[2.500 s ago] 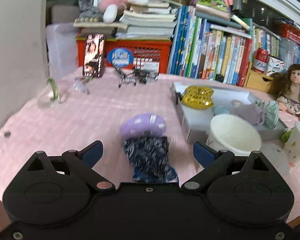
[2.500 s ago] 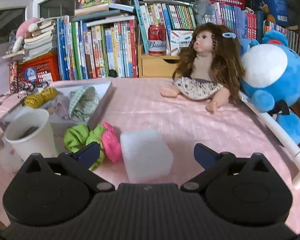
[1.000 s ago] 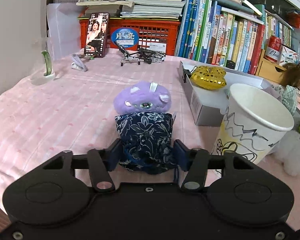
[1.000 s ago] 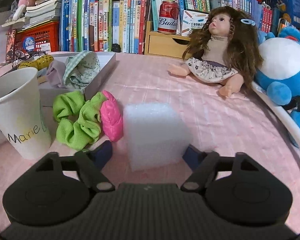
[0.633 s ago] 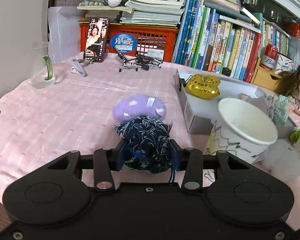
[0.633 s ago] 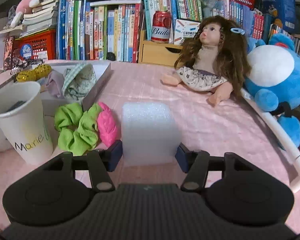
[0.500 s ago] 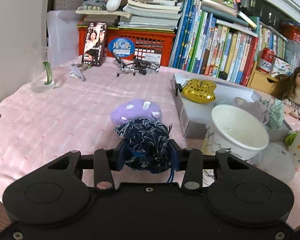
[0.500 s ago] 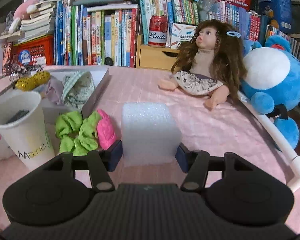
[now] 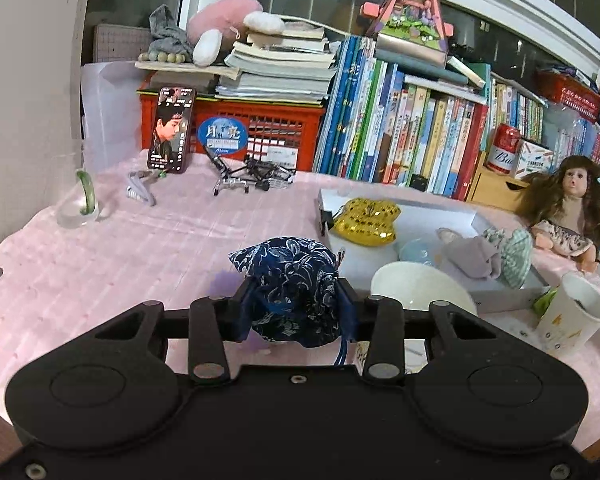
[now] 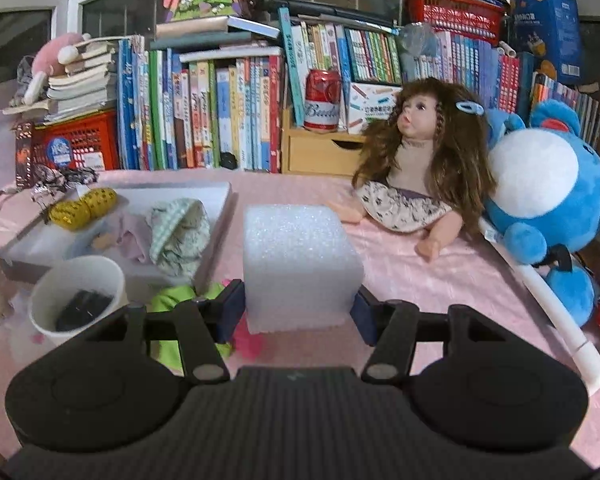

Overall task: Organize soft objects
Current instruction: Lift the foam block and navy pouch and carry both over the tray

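Note:
My left gripper (image 9: 296, 308) is shut on a dark blue floral drawstring pouch (image 9: 290, 284) and holds it above the pink tablecloth. A purple plush (image 9: 224, 282) is mostly hidden beneath it. My right gripper (image 10: 298, 308) is shut on a white foam block (image 10: 298, 264), lifted over the table. A white shallow box (image 9: 428, 216) (image 10: 216, 200) holds a gold pouch (image 9: 366, 220) (image 10: 80, 206), a grey cloth (image 9: 470, 256) and a green checked cloth (image 10: 180, 236).
Two paper cups (image 9: 416, 286) (image 9: 572, 320) stand near the box; one cup (image 10: 78, 300) shows in the right wrist view. Green and pink scrunchies (image 10: 172, 300) lie under my right gripper. A doll (image 10: 416, 172), a blue plush (image 10: 540, 188), books and a red crate (image 9: 268, 136) line the back.
Both grippers closed on their objects and lifted: the left raised the blue pouch off the purple plush, the right raised the foam block above the scrunchies.

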Available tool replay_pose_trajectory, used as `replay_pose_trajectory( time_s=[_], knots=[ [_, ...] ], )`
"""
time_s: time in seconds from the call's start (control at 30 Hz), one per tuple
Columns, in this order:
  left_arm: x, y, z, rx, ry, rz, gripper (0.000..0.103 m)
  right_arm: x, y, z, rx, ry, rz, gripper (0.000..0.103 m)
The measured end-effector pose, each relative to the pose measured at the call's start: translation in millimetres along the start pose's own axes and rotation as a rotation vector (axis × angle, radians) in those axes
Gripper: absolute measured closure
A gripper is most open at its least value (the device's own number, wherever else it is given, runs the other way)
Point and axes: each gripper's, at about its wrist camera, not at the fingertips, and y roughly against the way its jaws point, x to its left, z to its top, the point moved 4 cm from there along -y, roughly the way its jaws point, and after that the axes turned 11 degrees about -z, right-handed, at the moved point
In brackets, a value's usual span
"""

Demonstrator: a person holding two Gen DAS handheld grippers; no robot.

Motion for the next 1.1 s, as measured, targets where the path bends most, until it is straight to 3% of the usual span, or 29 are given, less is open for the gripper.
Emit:
replay_pose_trajectory(
  time_s=[0.43, 0.67, 1.1],
  knots=[
    [-15.5, 2.4, 46.1, -0.026, -0.012, -0.064, 0.065, 21.3, 8.6, 45.1, -0.026, -0.007, 0.065, 0.042],
    [-35.9, -13.2, 74.8, 0.009, -0.049, -0.109, 0.065, 50.9, 9.1, 72.0, -0.023, 0.024, 0.133, 0.042],
    [-52.8, -85.3, 113.4, 0.254, 0.02, -0.204, 0.065, 124.6, -16.6, 112.8, 0.074, 0.079, 0.246, 0.042]
  ],
)
